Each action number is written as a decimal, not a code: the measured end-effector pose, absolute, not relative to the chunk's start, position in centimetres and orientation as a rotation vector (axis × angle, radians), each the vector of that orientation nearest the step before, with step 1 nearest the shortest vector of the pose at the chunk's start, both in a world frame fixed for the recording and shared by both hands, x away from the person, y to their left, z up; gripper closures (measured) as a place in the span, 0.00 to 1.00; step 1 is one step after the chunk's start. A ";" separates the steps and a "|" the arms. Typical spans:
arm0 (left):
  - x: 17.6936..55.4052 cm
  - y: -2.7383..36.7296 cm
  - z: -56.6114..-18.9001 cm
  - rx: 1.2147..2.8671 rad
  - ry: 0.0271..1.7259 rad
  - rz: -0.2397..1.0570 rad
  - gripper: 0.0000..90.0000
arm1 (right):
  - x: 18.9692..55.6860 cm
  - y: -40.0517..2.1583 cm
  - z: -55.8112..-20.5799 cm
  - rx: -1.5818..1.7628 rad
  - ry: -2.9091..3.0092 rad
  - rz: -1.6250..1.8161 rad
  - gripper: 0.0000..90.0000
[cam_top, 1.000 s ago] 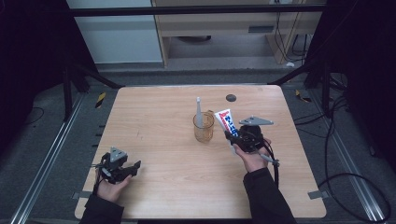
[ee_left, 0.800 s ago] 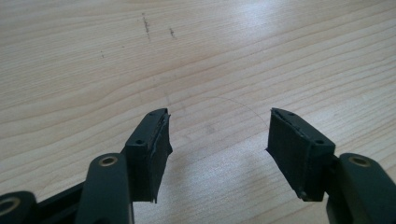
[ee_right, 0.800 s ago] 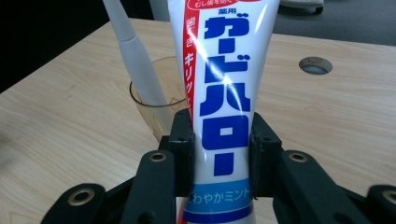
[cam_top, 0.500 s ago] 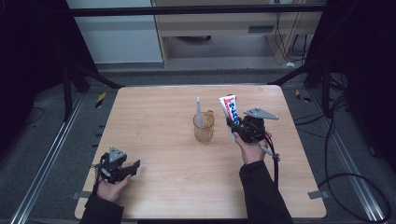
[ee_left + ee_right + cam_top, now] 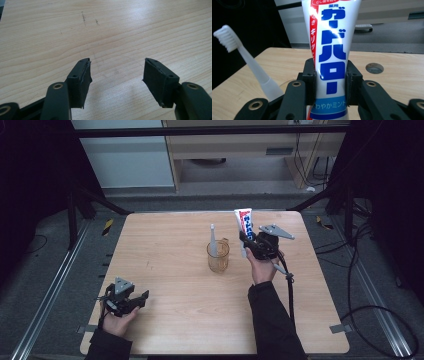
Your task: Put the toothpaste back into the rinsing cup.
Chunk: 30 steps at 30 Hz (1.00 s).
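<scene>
High view: right tool [image 5: 246, 241] raised above the right half of the table [image 5: 175, 320], pinching a toothpaste tube [image 5: 244, 222] that stands nearly upright, top end tipped slightly far-left. Just left of it, clear amber cup [image 5: 218, 256] near table centre, white toothbrush [image 5: 212, 240] standing inside, head up. Tube close beside the cup, not touching, not inside. Left tool [image 5: 143, 296] low at the near-left corner of the table, well apart from cup and tube, jaws pointing right. Left gripper view: left tool [image 5: 116, 75] spread wide, bare wood grain between the black pads [image 5: 81, 78], nothing held. A few faint scratch marks [image 5: 83, 17] on the wood farther off. Right gripper view: right tool [image 5: 330, 83] clamped on the toothpaste tube [image 5: 332, 50] at its lower part, one pad on each side; white tube, blue lettering, red stripe. Toothbrush [image 5: 244, 60] at left, bristles up, leaning left. Round hole [image 5: 374, 68] in the table at right, beyond the tube.
</scene>
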State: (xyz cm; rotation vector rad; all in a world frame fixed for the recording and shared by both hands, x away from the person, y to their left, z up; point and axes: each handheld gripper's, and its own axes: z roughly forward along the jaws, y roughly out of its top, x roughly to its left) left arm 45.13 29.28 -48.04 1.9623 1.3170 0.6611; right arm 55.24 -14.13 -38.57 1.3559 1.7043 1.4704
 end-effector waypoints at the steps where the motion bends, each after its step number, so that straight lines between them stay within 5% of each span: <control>1: 45.1 29.3 -48.0 1.962 1.316 0.661 0.42 | 55.5 -14.0 -38.5 1.353 1.700 1.473 0.76; 30: 45.2 29.4 -48.0 1.957 1.316 0.665 0.43 | 58.7 -10.4 -39.0 1.328 1.599 1.585 0.76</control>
